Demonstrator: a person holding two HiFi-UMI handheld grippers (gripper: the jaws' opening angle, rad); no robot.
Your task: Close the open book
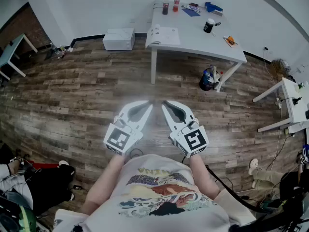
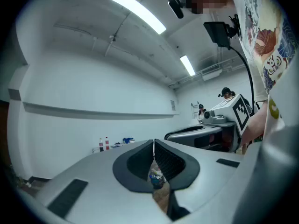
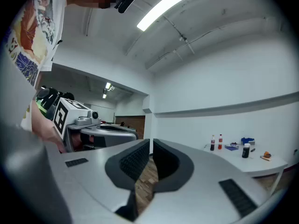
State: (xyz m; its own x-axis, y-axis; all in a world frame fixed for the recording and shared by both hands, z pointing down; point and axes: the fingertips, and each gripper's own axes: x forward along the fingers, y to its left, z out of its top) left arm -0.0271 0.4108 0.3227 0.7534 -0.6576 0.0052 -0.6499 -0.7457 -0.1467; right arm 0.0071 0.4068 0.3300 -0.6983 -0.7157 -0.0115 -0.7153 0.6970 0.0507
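An open book (image 1: 163,36) with white pages lies flat at the near left corner of the white table (image 1: 198,41), far ahead of me. Both grippers hang close to my chest over the wooden floor, well short of the table. My left gripper (image 1: 150,102) is shut with nothing in it, its tips touching. My right gripper (image 1: 162,103) is shut too and holds nothing. In the left gripper view my left gripper (image 2: 153,142) shows its jaws pressed together; in the right gripper view my right gripper (image 3: 151,141) shows only a thin slit.
On the table stand two bottles (image 1: 171,4), a dark cup (image 1: 208,25), blue items (image 1: 213,7) and a small orange object (image 1: 230,40). A white box (image 1: 119,38) sits on the floor left of the table; a bag (image 1: 209,78) leans by its leg. Another white desk (image 1: 292,103) stands right.
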